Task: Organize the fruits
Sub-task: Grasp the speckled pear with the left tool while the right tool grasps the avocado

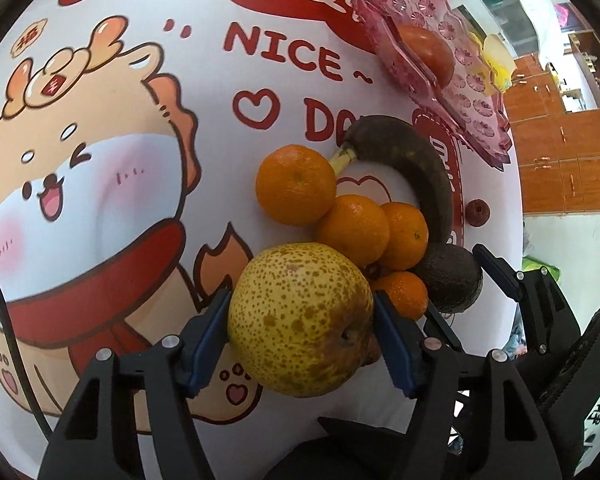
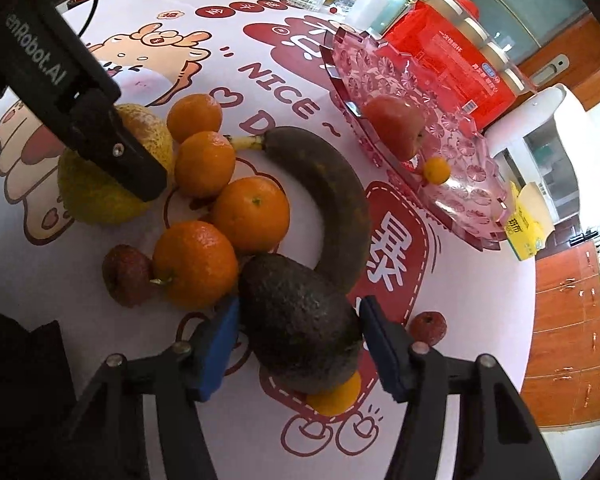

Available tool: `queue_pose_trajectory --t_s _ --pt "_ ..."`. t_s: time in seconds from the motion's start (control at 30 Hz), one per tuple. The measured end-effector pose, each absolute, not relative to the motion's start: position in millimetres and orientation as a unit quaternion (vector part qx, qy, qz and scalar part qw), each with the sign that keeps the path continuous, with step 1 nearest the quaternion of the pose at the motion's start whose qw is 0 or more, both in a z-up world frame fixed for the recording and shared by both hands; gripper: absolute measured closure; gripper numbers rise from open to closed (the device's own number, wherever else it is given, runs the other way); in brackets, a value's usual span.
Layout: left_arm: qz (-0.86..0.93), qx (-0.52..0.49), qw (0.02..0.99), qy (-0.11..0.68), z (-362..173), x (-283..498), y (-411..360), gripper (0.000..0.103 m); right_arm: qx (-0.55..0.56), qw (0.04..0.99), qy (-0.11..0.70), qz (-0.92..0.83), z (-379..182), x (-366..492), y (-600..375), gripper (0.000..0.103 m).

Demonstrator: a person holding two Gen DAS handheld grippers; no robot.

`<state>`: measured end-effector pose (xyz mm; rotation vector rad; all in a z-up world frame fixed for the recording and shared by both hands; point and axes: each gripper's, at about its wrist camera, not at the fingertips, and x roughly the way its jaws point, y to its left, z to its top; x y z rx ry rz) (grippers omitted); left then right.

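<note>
A pink tray sits in the upper right of the right wrist view, on a round table with a cartoon-printed cover. In it lie an apple and, just below and right of that, a kumquat. The left wrist view shows the same tray at upper right with the apple in it.

The other fruit lies loose on the table. In the right wrist view, four oranges run in a chain from upper left toward the centre, a dark banana curves to their right, and a small red fruit touches the lowest orange at centre left. Another red fruit lies alone at lower right.

The left gripper stands partly closed around a speckled yellow pear at the lower centre of its own view; both blue pads lie against the pear's sides. Whether the pear is off the table I cannot tell.

The right gripper stands at a medium width astride a dark avocado at the lower centre of its view. Its left pad touches the avocado; at the right pad contact looks likely, though I cannot be sure. A small orange fruit peeks out beneath the avocado.
</note>
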<state>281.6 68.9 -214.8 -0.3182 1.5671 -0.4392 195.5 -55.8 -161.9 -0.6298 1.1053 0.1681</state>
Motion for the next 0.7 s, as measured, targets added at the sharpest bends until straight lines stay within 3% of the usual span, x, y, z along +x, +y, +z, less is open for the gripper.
queue_pose_trajectory --t_s 0.2,0.33,0.7 --pt "-0.192 -0.144 0.69 0.683 -201.5 268.7 74.5 0.036 -0.296 0.81 0.502 0.069 -154.4 186.6 -53.5 0.045" --pt "-0.186 -0.143 0.705 0.67 -188.6 259.2 75.3 0.036 -0.293 0.818 0.49 0.073 -147.4 178.6 -54.3 0.054" --pt "-0.125 -0.168 0.738 0.641 -163.4 229.6 86.6 0.036 -0.308 0.821 0.467 0.116 -147.5 174.0 -58.7 0.053"
